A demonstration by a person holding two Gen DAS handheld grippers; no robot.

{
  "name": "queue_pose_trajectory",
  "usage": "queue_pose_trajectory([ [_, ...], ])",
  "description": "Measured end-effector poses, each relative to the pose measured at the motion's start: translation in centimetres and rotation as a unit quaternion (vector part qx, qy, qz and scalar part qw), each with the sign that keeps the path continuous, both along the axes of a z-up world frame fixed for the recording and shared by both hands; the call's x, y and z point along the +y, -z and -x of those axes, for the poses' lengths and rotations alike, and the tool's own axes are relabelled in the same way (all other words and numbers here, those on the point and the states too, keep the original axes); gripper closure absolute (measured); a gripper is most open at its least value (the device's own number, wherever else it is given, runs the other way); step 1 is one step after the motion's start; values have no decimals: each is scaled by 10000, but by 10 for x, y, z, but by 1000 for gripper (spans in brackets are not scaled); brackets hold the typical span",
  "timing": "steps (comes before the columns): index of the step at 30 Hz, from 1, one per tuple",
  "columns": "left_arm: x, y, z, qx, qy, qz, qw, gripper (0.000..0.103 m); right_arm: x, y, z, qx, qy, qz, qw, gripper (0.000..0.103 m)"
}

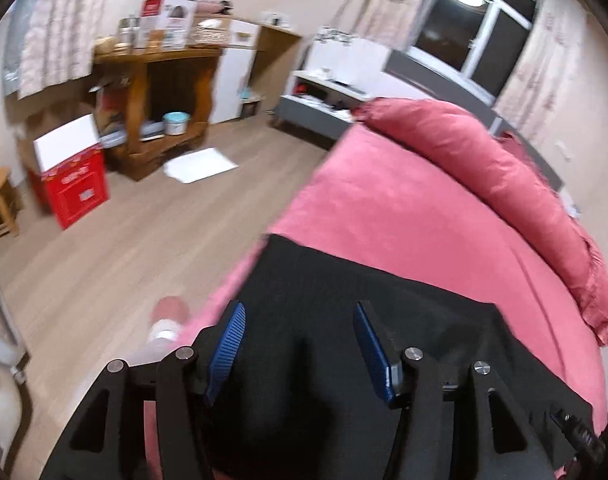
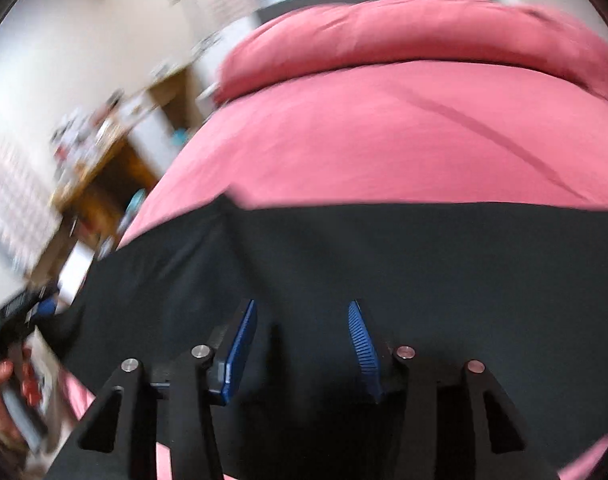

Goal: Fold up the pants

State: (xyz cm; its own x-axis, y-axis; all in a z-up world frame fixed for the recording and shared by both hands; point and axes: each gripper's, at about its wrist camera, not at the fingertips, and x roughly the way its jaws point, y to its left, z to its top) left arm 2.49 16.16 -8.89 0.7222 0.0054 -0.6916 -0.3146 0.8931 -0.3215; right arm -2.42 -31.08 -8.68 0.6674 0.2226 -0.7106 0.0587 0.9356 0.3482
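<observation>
Beneath both spread, empty claws (image 1: 299,312) (image 2: 302,310), black pants (image 2: 424,260) lie flat

Pants (image 2: 344,248) matt black cloth; bedsheet (image 2: 364,140) matt pink cloth; jaws ribbed blue.

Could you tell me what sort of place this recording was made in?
Most likely a home bedroom. The black pants lie on a bed with a pink sheet and a rolled pink duvet, beside a curtained window and a cluttered wooden shelf unit.
</observation>
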Motion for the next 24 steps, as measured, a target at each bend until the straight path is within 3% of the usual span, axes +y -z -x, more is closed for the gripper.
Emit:
queue_pose_trajectory([
  [6,-53,17,-5,284,956,-213,9948,45,-106,-7,40,50,1731,26,9849,53],
  [12,-75,19,-4,299,1355,-360,9897,45,-182,-11,84,78,3195,79,9475,45],
  [17,-70,24,-6,373,1374,-200,9896,45,-215,1,105,331,3886,-375,9201,45],
  [21,-71,25,-8,425,1430,-213,9886,45,-228,3,114,246,3965,-539,9161,45],
  [24,-72,26,-8,442,1447,-222,9882,45,-239,3,128,-111,4094,-858,9082,45],
])
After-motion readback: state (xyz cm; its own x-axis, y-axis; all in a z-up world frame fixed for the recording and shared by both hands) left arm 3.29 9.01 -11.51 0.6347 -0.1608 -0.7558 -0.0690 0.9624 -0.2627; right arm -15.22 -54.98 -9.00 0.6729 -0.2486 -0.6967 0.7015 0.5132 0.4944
